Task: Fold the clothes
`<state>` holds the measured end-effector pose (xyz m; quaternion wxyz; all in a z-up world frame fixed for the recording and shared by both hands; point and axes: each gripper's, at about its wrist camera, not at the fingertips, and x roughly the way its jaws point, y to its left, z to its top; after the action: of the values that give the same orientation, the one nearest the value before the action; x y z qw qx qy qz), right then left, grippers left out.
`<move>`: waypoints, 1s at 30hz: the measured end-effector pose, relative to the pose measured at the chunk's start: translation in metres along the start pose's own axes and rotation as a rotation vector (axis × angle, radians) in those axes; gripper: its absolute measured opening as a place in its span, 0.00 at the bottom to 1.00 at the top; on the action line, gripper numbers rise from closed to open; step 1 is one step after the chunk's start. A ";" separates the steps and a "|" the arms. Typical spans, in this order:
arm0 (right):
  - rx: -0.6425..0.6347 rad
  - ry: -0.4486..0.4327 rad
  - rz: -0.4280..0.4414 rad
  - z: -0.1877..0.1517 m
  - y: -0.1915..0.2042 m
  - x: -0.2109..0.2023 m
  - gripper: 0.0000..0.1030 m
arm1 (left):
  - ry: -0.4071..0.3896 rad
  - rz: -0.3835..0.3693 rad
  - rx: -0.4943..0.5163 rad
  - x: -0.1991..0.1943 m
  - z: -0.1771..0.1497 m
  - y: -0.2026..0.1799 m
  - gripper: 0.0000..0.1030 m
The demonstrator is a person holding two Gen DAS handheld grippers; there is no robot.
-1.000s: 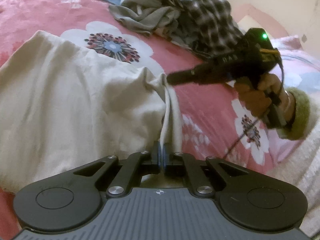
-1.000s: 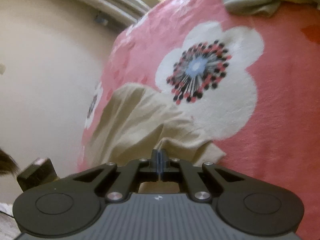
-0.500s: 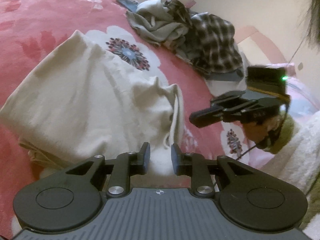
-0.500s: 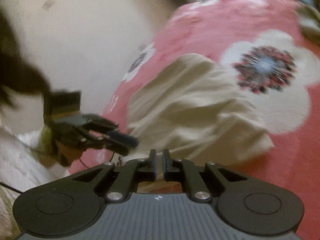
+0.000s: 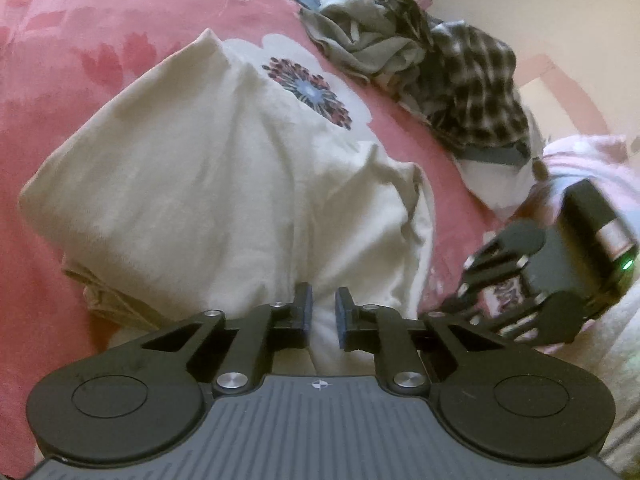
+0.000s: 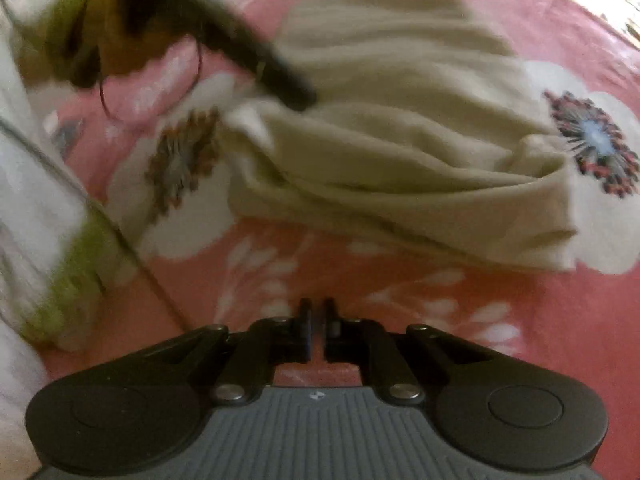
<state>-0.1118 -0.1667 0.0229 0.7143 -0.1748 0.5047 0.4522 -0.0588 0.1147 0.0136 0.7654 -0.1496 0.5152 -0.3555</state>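
Folding: a cream garment [image 5: 224,184] lies doubled over on the pink flowered bedspread [image 5: 60,40], near the bed's near edge, its layered fold showing at the side.
Step, as I judge it: one fold is laid and both tools have let go; the next fold has not begun.
Left gripper [image 5: 322,316]: jaws a little apart, and they have just been closing after opening wider; cream cloth shows in the gap, but the pads do not look pressed on it.
Right gripper [image 6: 318,322]: jaws standing slightly apart over bare bedspread, nothing between them, clear of the garment's near edge.
Why so held: probably both hang low and close to the cloth so a fresh edge can be pinched without a long reach.
Waiting pile [image 5: 420,76]: grey and checked clothes bunched toward the far side of the bed, apart from the cream piece, likely kept aside so the folding area stays free.
Left view only: the pile, the white flower print half covered by the garment, and the right tool with its green light.
Right view only: the stacked, rumpled near edge of the fold, plus the blurred left tool and a green sleeve cuff [image 6: 72,264].
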 end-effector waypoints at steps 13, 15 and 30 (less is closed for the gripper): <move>-0.297 -0.324 0.030 0.043 0.034 -0.015 0.37 | -0.067 0.051 -0.041 -0.022 -0.003 0.010 0.18; -0.319 -0.311 0.017 0.042 0.039 -0.002 0.33 | -0.074 0.062 -0.046 -0.019 -0.004 0.014 0.18; -0.294 -0.173 0.032 0.005 0.049 -0.014 0.05 | -0.269 0.051 -0.201 -0.069 -0.001 0.045 0.29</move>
<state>-0.1506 -0.1441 0.0476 0.7146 -0.2297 0.3724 0.5458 -0.0571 0.1941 0.0337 0.8173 -0.2588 0.4446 -0.2594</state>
